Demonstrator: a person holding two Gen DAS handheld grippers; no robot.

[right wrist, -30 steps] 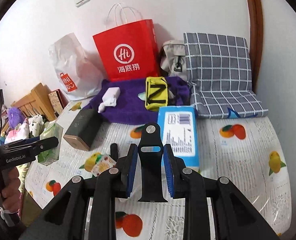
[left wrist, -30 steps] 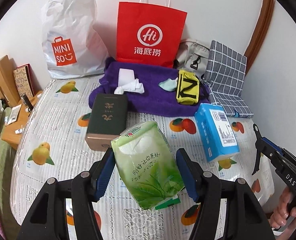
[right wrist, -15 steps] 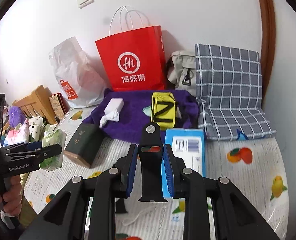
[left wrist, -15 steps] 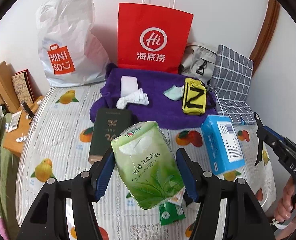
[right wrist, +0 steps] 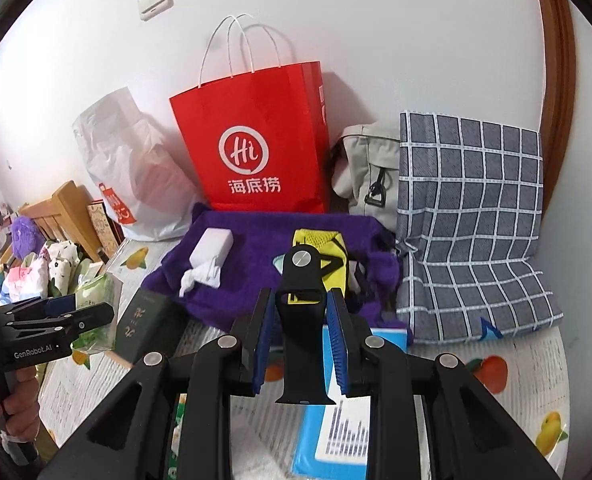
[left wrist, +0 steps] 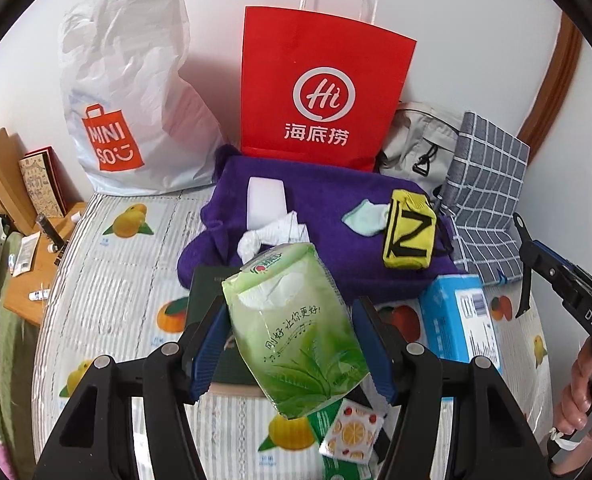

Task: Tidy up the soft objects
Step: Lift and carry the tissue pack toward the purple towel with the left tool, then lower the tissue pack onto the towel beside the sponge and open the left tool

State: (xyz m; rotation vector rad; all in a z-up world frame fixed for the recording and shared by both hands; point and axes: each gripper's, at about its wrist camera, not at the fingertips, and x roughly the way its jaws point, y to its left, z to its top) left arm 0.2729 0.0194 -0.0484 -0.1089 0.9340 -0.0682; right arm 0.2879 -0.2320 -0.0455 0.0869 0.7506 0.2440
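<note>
1. Green tissue pack (left wrist: 296, 332), soft and crinkly, is pinched between the pads of the left gripper (left wrist: 292, 344), lifted above the fruit-print bed cover (left wrist: 116, 280).
2. Right gripper (right wrist: 301, 344) clamps an upright black watch strap (right wrist: 301, 320).
3. Carrying step, seemingly; next calls for lowering both onto the purple towel (left wrist: 328, 200) farther back, beside the yellow pouch (left wrist: 410, 234).

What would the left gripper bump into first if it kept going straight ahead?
Probably the purple blanket, near the white socks. The left gripper grips a green tissue pack, which hides some of the path.
</note>
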